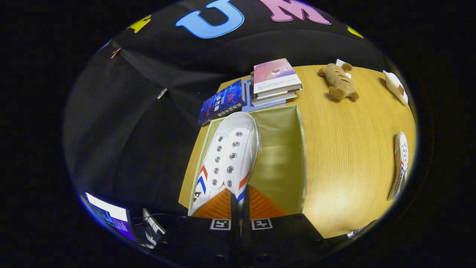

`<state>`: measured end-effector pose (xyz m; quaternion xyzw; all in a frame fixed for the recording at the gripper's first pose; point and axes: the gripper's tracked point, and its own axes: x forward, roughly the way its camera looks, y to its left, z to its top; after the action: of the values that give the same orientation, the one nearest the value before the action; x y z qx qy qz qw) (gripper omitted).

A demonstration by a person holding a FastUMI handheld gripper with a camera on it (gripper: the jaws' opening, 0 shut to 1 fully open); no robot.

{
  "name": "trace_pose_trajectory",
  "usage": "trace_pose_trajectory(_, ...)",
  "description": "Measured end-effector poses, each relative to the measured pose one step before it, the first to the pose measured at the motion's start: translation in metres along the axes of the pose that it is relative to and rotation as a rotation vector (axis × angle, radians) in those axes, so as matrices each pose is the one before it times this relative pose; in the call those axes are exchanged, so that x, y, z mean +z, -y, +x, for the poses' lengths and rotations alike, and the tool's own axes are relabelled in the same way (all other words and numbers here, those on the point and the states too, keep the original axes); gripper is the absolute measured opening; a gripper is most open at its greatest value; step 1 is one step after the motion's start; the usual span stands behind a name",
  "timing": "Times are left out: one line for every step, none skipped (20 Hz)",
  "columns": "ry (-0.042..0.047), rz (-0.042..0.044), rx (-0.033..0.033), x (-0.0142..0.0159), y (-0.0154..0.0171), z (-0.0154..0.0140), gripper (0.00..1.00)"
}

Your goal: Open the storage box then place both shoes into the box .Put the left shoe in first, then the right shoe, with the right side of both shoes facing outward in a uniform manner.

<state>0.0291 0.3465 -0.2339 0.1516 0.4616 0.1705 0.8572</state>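
Gripper view: tool (pixel 240 208) clamped on shoe (pixel 227 160), heel hidden, over box (pixel 286 156).

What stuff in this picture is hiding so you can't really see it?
- Storage box, gripper view: its floor and near wall are hidden by the held shoe and the gripper, whose fingers pinch the shoe's heel edge.
- Other shoe on the table: squashed by the fisheye, so which side faces up is unclear.
- White object past the plush toy: too small to name.
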Motion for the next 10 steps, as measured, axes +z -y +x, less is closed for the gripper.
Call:
trace_pose_trajectory(-0.00979, -0.00275, -0.00820, -0.00442, -0.00174, 0.00850, 0.06)
trace_pose_trajectory(-0.00731, -0.00239, -0.00823, -0.00366, -0.00224, 0.00944, 0.06)
trace_pose_trajectory(-0.00429, -0.00586, -0.01521, -0.00299, 0.00008, 0.00836, 0.05)
trace_pose_trajectory(-0.00923, -0.00655, -0.02378, -0.00340, 0.00263, 0.00679, 0.06)
trace_pose_trajectory(-0.01560, -0.00957, -0.01293, -0.00502, -0.00025, 0.00402, 0.06)
trace_pose_trajectory(-0.01056, -0.00298, 0.00292, -0.00245, -0.00315, 0.00626, 0.12)
trace_pose_trajectory(-0.02217, -0.00447, 0.04114, -0.00441, -0.00809, 0.00623, 0.18)
trace_pose_trajectory(-0.00622, 0.00421, 0.03868, -0.00128, -0.00836, 0.00070, 0.29)
trace_pose_trajectory(0.00675, -0.00190, 0.03433, -0.00010, -0.00891, 0.00063, 0.44)
trace_pose_trajectory(0.00855, -0.01458, 0.00917, 0.00408, 0.00065, -0.00410, 0.59)
